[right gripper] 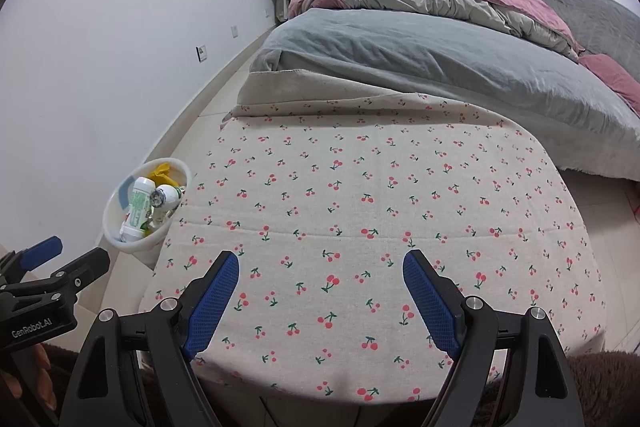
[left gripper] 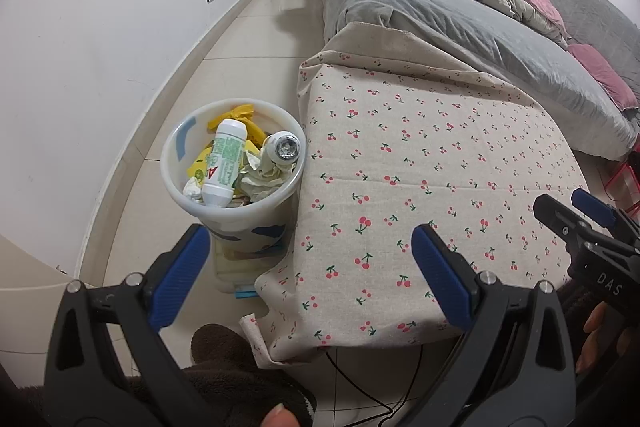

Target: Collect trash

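Left gripper wide open, empty, beside full bin; right gripper same, over tablecloth.

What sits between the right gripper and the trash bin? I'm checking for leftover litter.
Only bare cherry-print tablecloth lies between the right gripper and the trash bin, per the right wrist view.

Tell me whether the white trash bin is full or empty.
Nearly full: the trash bin holds a white bottle, crumpled paper and yellow wrappers up near its rim.
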The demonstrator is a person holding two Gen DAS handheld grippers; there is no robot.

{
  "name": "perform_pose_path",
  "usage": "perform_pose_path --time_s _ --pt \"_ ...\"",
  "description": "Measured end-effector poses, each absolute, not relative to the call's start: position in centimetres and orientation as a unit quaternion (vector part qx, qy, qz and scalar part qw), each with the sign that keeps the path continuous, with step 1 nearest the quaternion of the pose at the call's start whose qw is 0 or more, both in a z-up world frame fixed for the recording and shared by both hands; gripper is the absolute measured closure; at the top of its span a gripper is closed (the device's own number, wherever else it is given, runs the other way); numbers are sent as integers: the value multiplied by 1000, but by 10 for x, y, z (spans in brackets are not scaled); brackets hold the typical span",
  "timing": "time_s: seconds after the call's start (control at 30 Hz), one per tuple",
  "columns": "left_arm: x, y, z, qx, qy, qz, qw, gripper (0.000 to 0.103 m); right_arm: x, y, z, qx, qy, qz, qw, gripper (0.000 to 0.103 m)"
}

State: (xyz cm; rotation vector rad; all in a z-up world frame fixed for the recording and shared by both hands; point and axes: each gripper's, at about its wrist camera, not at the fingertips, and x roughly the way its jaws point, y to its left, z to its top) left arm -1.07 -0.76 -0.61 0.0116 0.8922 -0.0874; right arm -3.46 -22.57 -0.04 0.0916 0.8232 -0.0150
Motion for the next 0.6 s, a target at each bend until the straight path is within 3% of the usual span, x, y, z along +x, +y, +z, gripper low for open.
perform_pose_path --time_s 0.6 --pt "-12 -9 -5 4 431 -43 901 3 -34 -226 -1 44 401 -5 915 17"
